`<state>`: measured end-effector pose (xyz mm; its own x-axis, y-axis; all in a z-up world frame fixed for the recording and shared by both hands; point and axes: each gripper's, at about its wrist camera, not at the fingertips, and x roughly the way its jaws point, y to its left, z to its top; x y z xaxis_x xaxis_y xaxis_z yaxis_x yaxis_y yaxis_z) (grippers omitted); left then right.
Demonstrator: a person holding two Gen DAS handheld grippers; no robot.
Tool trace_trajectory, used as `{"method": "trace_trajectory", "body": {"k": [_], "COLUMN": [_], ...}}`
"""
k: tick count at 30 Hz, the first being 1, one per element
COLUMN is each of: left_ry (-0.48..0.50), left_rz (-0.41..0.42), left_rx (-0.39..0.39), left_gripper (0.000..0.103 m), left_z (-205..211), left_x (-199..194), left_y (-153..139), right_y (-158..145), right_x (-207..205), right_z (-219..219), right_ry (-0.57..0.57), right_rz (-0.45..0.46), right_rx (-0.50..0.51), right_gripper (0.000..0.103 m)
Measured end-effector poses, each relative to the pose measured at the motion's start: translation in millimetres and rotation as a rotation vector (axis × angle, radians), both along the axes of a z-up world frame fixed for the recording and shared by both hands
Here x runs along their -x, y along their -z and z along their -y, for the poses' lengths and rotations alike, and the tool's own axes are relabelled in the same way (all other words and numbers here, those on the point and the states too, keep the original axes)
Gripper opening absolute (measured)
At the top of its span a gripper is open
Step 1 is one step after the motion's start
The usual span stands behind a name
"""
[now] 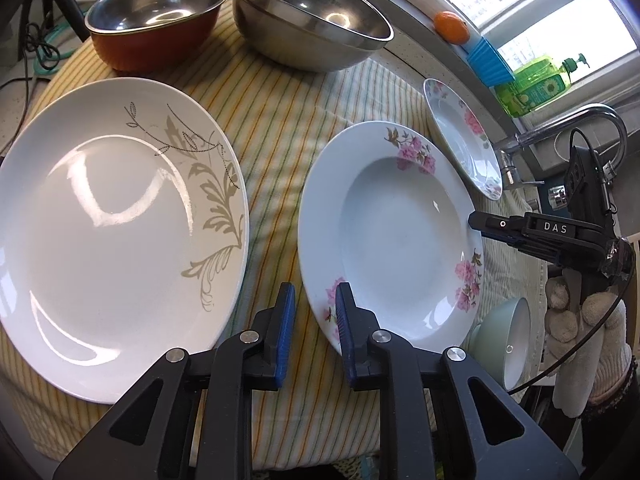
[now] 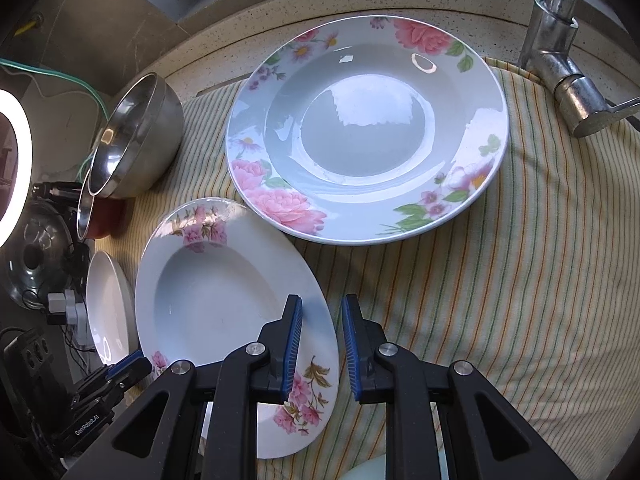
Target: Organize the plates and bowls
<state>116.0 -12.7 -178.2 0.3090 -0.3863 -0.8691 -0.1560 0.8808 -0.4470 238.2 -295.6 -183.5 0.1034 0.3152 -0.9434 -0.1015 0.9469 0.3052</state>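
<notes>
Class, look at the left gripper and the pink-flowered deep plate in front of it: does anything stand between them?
Nothing visible does. The left gripper is open at the near rim of the pink-flowered deep plate, with only striped cloth around it.

Daylight came in through the window (image 1: 560,40) at the upper right of the left wrist view, leaving broad white glare on the leaf-patterned plate (image 1: 116,232) and bright reflections inside the steel bowl (image 1: 312,20). In the right wrist view the flowered deep plate (image 2: 368,128) mirrored the bright window, and a ring light (image 2: 16,164) glowed overexposed at the left edge. Both fisheye pictures were sharp in the middle, strongly curved toward the rims, with dark vignetted corners and soft shadows on the striped cloth (image 2: 520,280)
</notes>
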Motion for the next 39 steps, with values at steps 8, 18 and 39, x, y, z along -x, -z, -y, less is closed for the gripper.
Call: {"method": "trace_trajectory", "body": {"k": [8,18,39], "left_ry": [0.005,0.004,-0.009], "left_rz": [-0.006,0.000,0.024], "left_rx": [0.006,0.029,-0.010], "left_gripper": [0.015,0.014,0.014], "left_z": [0.3,-1.1,-9.7], "left_x": [-3.9,-4.4,11.4], "left_y": [3.4,4.5,-0.9], "right_y": [1.0,0.0,-0.5], "right_x": [-2.3,-2.6,15.0], "right_z": [-2.0,-1.6,-18.7], "right_ry": [-0.011,-0.031,-0.071], "right_rz": [-0.005,0.001,-0.016], "right_rx": [-0.004,0.008,0.031], "right_gripper": [0.019,0.019,0.019]}}
